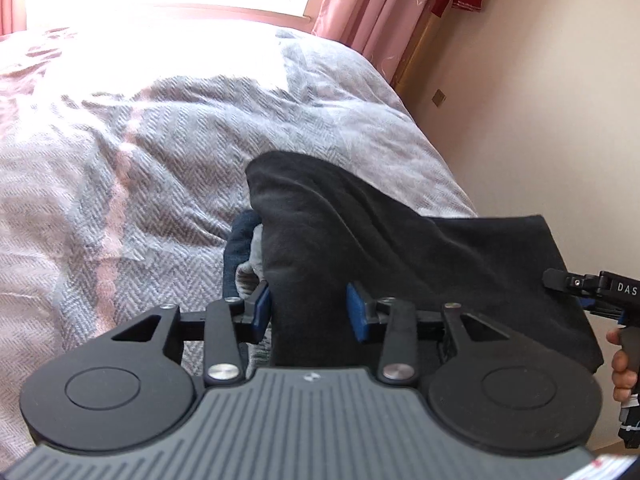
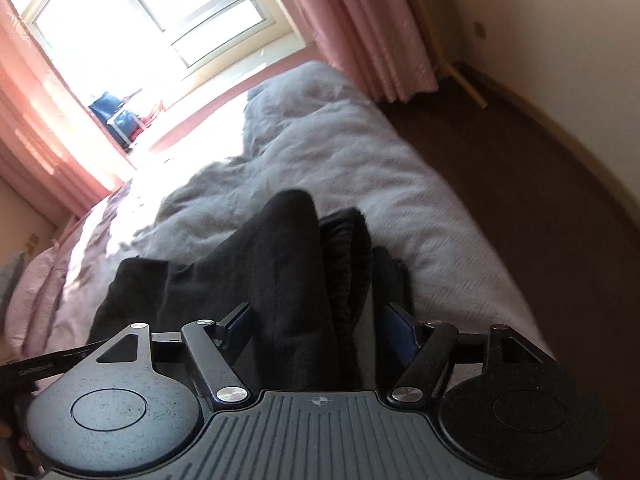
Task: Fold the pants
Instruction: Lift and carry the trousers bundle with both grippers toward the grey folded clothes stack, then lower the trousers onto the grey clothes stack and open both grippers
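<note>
- Left gripper (image 1: 308, 310), bottom centre of the left view: its blue pads (image 1: 262, 312) stand apart with a fold of the black pants (image 1: 360, 216) running up between them. The cloth sits just beside both pads; a slim gap shows at each, so the jaws look released rather than clamped.
- Right gripper (image 2: 318, 330), bottom centre of the right view: jaws spread wide, dark pads (image 2: 400, 332) clear of the cloth. A thick ridge of pants (image 2: 280, 264) passes between them without being pinched.
- At the right edge of the left view, the right gripper's body pokes in, with a hand (image 1: 624, 364) on its handle.
- The pants lie bunched on the bed (image 1: 120, 160), in the lower middle of both views, near the bed's right edge. A bit of blue and grey fabric (image 1: 244, 240) peeks out at their left side.
- Beyond, the grey herringbone cover stretches toward the top of the frame.
- Farthest off: pink curtains (image 2: 360, 20), a bright window (image 2: 132, 12), and brown floor (image 2: 520, 184) at right.
</note>
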Demonstrator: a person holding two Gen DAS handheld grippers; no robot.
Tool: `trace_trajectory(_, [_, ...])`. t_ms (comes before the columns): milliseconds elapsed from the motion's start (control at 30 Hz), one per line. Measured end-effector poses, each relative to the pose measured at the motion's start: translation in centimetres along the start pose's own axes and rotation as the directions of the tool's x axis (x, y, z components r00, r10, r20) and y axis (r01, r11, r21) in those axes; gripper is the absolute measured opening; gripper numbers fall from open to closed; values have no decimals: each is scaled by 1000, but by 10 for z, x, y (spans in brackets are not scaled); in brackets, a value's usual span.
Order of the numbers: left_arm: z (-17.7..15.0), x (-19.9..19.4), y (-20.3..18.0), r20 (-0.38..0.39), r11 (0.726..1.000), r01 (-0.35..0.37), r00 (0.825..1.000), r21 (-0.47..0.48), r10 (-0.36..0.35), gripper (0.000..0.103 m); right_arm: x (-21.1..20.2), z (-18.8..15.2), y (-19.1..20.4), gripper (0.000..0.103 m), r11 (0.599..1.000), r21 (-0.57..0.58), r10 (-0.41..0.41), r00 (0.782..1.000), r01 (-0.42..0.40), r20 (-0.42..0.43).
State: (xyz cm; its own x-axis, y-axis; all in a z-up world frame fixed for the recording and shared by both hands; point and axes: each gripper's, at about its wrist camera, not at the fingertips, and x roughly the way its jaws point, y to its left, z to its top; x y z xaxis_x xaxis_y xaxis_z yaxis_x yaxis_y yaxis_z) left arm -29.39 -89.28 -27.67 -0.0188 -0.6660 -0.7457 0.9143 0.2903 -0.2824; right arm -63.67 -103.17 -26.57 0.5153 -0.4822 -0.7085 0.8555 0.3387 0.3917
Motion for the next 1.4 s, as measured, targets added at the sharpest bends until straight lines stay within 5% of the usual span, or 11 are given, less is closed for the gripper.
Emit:
trace_trajectory(133, [17, -27, -8, 104, 999, -40, 994, 37, 36, 32, -29, 9, 33, 58, 987, -116, -94, 981, 115, 169])
trace_trajectory(200, [25, -27, -22, 133, 995, -46, 990, 84, 35, 32, -24, 10, 63, 24, 948, -265, -121, 970, 176, 212])
trace_trajectory(300, [31, -6, -40, 135, 988, -49, 990, 145, 29, 29, 7, -1, 79, 2, 889, -385, -172, 960, 248, 223])
trace_trajectory(433, [26, 35, -53, 98, 979, -88, 993, 181, 71, 27, 46, -20, 68, 2, 845, -421, -249, 939, 331, 238])
trace_trajectory(700, [5, 67, -44, 66, 968, -149, 988, 203, 138, 24, 77, -38, 53, 2, 814, -471, -283, 940, 340, 188])
trace_trajectory(900, [13, 19, -51, 85, 971, -134, 989, 197, 120, 23, 16, -8, 46, 3, 927, -317, -152, 973, 201, 172])
trace_trajectory(1100, [-25, -36, -76, 65, 974, -18, 998, 227, 3, 23, -41, -41, 59, 3, 924, -347, -110, 982, 158, 155])
trace_trajectory(1400, [-81, -7, -79, -46, 950, -89, 993, 299, 107, 23, -10, -97, 46, 3, 944, -285, -155, 986, 164, 56])
